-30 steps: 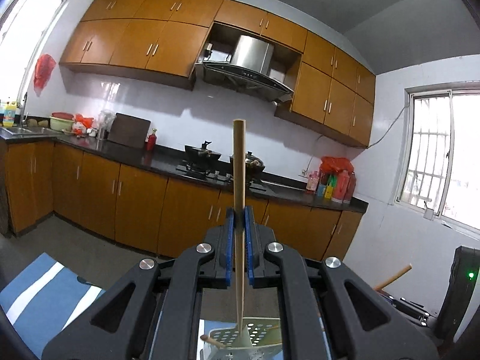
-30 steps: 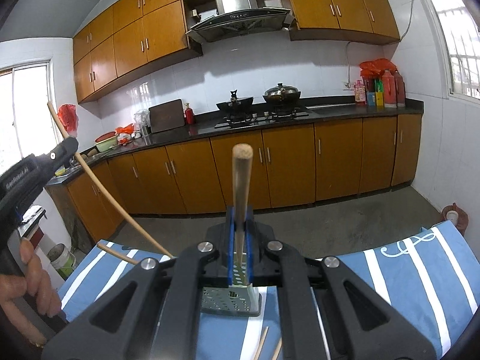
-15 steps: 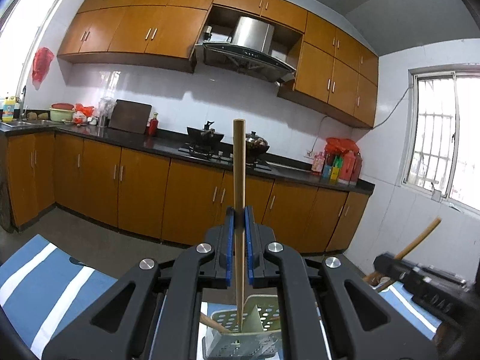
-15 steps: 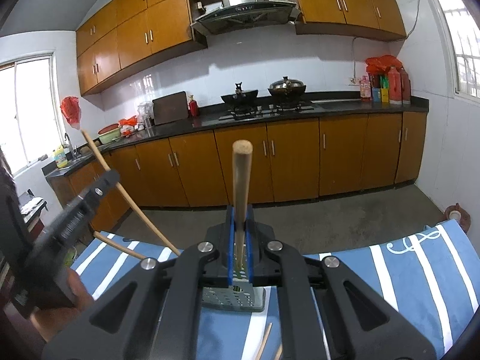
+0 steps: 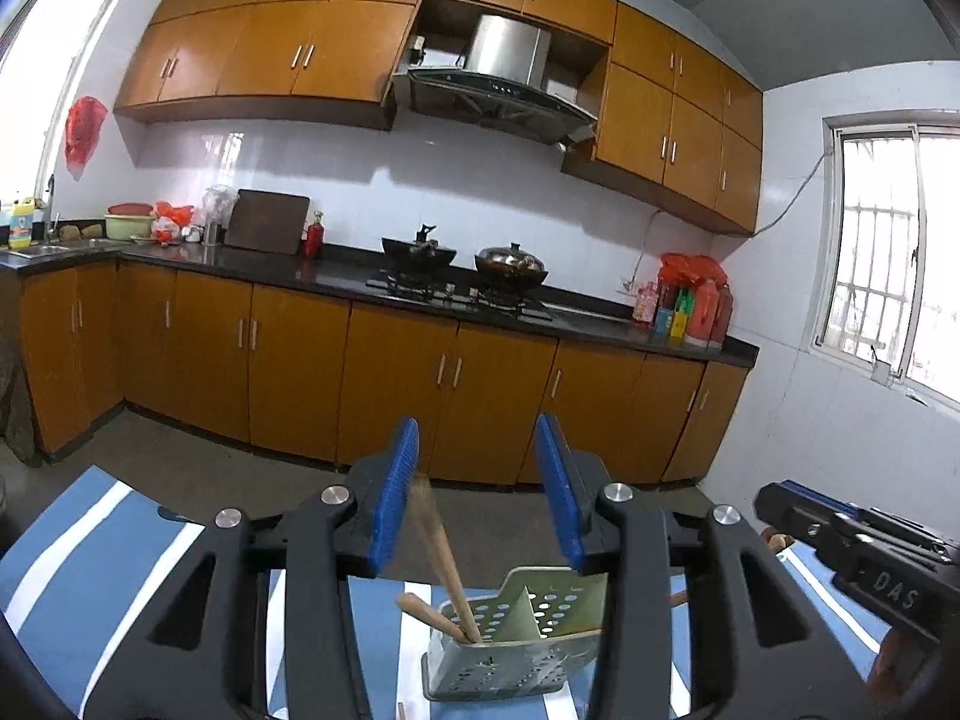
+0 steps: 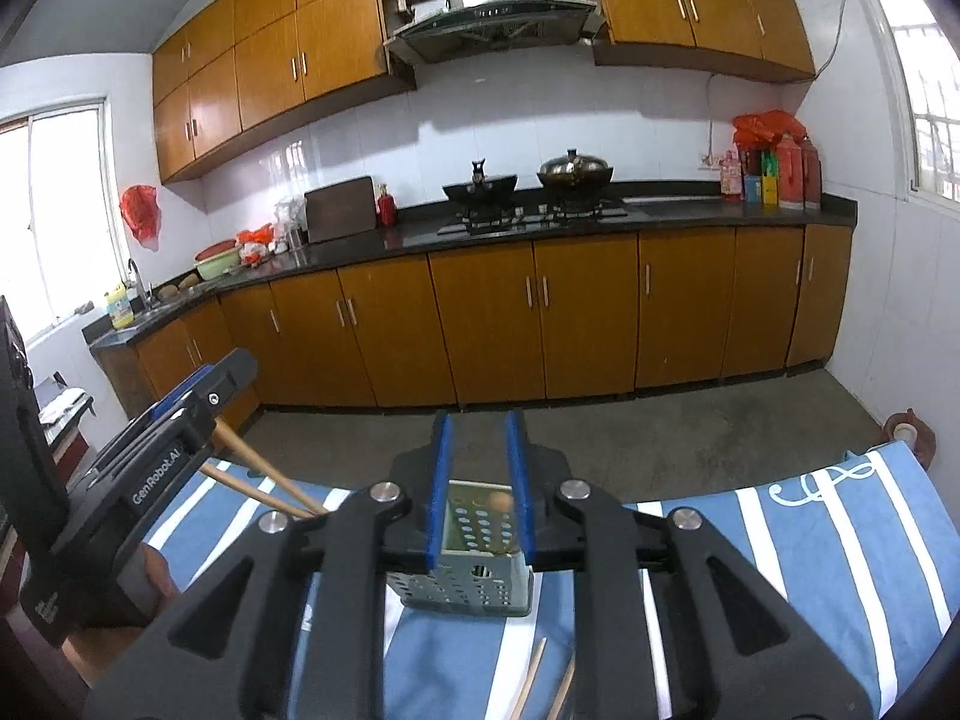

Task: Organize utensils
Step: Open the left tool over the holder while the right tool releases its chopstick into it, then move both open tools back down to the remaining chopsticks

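A perforated metal utensil holder [image 5: 519, 639] stands on the blue-and-white striped cloth [image 5: 90, 546]. Two wooden handles [image 5: 447, 570] lean in its left compartment. My left gripper [image 5: 477, 492] is open just above the holder, with the blurred upper handle between its pads. In the right wrist view my right gripper [image 6: 480, 483] is open above the holder [image 6: 474, 558]. A round wooden handle end [image 6: 499, 502] shows inside the holder. The left gripper's body [image 6: 162, 462] shows at left with two handles [image 6: 264, 477] slanting down from it.
Two thin chopsticks [image 6: 543, 684] lie on the cloth [image 6: 840, 540] in front of the holder. The right gripper's body [image 5: 858, 552] is at the right of the left wrist view. Kitchen counter and cabinets [image 6: 540, 312] stand behind across a bare floor.
Both grippers have opened and let go of their wooden-handled utensils, which have dropped into the holder. Both grippers have come lower and closer over the holder.
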Available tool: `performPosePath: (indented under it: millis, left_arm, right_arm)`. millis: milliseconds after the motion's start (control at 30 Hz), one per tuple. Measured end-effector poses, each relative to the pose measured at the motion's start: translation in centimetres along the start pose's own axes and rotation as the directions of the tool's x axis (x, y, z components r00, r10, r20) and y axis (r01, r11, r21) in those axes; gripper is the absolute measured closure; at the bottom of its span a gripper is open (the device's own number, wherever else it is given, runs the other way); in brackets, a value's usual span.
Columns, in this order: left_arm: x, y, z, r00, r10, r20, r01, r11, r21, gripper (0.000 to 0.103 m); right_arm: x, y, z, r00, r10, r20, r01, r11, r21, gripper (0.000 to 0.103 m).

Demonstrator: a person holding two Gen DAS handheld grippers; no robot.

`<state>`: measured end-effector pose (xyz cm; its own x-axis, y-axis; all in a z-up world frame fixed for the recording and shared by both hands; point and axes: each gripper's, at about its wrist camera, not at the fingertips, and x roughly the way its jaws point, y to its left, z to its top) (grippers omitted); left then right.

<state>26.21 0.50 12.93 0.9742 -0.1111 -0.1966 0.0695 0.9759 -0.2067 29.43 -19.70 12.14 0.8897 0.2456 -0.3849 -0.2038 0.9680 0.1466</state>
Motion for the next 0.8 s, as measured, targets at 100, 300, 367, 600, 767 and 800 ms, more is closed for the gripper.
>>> performPosePath:
  millis: [100,300,367,600,767,800]
  left_arm:
    - [-0.9,0.4,0.5,1.000,-0.002,0.002,0.002,1.000,-0.013,0.062]
    - [-4.8,2.3,0.6,1.000,0.005,0.000,-0.005,1.000,-0.014,0.062]
    - [-5.9,3.4,-0.2,0.999,0.024,-0.024,-0.024,1.000,-0.011,0.062]
    - [-7.9,8.2,-8.8,0.963,0.133,-0.236,-0.125,0.991,0.051,0.060]
    - [-7.6,10.4,-14.4,0.908,0.144,-0.393,-0.139,0.989,0.043,0.060]
    - [-7.6,10.4,-15.3,0.900,0.141,-0.413,-0.136,0.990,0.040,0.060]
  right_arm:
    - [-1.8,-0.2,0.0,0.999,-0.006,0.035,0.006,1.000,0.000,0.080]
    - [-6.4,-2.6,-2.4,0.996,-0.043,0.077,0.041,0.999,0.026,0.075]
    - [-6.9,-3.9,-4.5,0.996,-0.081,0.043,0.080,0.996,0.040,0.075]
    - [-3.2,-7.9,-14.7,0.959,-0.145,-0.245,0.174,0.980,0.102,0.075]
    - [-0.8,-7.5,-20.9,0.916,-0.091,-0.390,0.149,0.981,0.123,0.076]
    - [-0.4,-6.9,-21.8,0.908,-0.085,-0.411,0.141,0.984,0.108,0.076]
